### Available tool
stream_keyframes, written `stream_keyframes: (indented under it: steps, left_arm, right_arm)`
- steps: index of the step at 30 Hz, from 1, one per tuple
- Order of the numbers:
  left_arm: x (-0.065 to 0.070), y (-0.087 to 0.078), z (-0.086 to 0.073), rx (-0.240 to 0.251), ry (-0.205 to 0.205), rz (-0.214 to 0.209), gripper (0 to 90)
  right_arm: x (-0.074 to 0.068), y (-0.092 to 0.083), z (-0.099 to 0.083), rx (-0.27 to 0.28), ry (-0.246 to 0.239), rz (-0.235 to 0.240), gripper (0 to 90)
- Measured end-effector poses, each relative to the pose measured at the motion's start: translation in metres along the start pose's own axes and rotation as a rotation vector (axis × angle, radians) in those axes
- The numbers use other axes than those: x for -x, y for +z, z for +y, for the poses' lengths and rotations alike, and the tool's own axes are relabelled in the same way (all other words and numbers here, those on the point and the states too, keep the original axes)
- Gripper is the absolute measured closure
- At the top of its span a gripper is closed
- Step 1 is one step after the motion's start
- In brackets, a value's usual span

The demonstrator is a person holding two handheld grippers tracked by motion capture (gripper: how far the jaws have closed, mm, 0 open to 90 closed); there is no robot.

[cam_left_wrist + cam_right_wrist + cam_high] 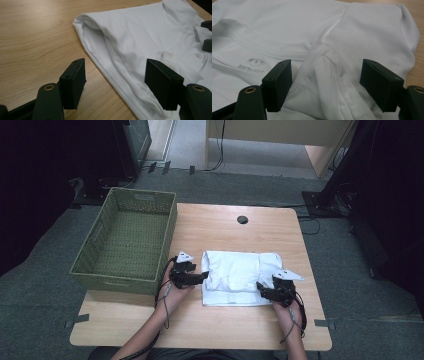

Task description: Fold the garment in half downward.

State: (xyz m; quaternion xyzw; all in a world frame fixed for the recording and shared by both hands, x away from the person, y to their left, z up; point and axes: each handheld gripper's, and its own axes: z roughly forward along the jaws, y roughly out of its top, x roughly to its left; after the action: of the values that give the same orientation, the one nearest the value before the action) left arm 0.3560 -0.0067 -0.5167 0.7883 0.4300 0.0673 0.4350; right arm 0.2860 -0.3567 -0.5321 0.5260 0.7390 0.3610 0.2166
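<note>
Both grippers are wide open and hold nothing. I count two grippers, one shirt, one basket and one table. I see my left gripper (204,276) at the left edge of the white shirt (240,276). In the left gripper view, that edge runs between the two jaws, and the pads do not press on it. My right gripper (260,287) is at the right side of the shirt, low over the cloth. In the right gripper view, a raised fold sits between the jaws, with gaps on both sides. I see the shirt lying folded on the table (200,320), near the front. One green basket (125,239) stands at the table's left.
</note>
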Motion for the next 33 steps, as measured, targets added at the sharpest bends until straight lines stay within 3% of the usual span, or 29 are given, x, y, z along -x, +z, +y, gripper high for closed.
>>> stream_keyframes:
  steps: [5,9,16,33]
  left_arm:
    - [-0.003,0.004,0.004,0.006,0.003,0.01,33.0]
    - [-0.006,0.008,0.007,-0.001,0.012,0.012,32.7]
    - [-0.012,0.016,0.014,0.004,-0.008,0.007,32.6]
    - [-0.017,0.035,0.025,0.003,0.01,0.003,32.3]
  right_arm:
    - [-0.003,0.001,0.0,-0.015,-0.043,-0.015,22.1]
    - [-0.002,0.001,0.0,-0.015,-0.04,-0.013,21.9]
    - [-0.003,0.002,0.0,-0.021,-0.048,-0.007,19.4]
    - [-0.003,0.002,0.0,-0.019,-0.047,-0.01,19.5]
